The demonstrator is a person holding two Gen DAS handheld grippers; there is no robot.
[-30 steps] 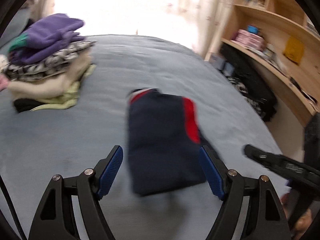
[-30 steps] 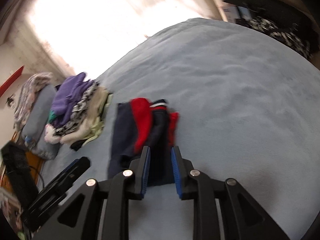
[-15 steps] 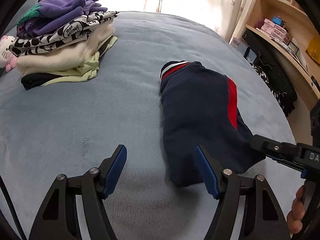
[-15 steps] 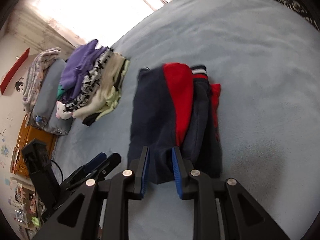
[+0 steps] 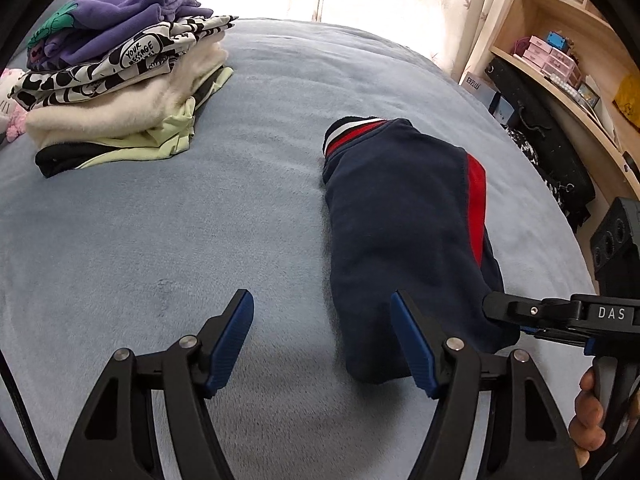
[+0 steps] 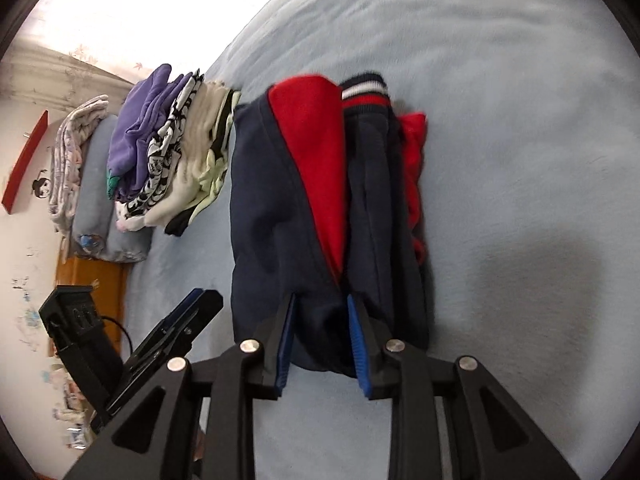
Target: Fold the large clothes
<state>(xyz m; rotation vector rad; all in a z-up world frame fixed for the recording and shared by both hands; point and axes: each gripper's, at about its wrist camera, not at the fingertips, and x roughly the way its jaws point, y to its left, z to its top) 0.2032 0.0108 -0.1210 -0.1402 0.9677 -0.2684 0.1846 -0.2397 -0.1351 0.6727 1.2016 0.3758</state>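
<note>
A folded navy garment (image 5: 392, 220) with red panels and a striped cuff lies lengthwise on the blue bed (image 5: 160, 240). My left gripper (image 5: 320, 300) hovers open and wide at its near left edge, with the right finger over the fabric and the left finger over bare blanket. The right gripper (image 6: 320, 300) is at the garment's (image 6: 272, 200) near end. Its jaws stand narrowly apart and are opening, with navy fabric between the pads. The left wrist view shows the right gripper (image 5: 496, 308) side-on at the garment's near right corner.
A stack of folded clothes (image 5: 120, 80) topped by a purple piece sits far left on the bed. Wooden shelves (image 5: 560, 60) and a black bag (image 5: 552, 148) line the right side. A pillow (image 6: 92, 184) lies beyond the stack. A hand (image 5: 588, 412) grips the right handle.
Both grippers have come down closer to the garment. The right one has reached its near end and its jaws have spread a little. The left jaws narrowed slightly.
</note>
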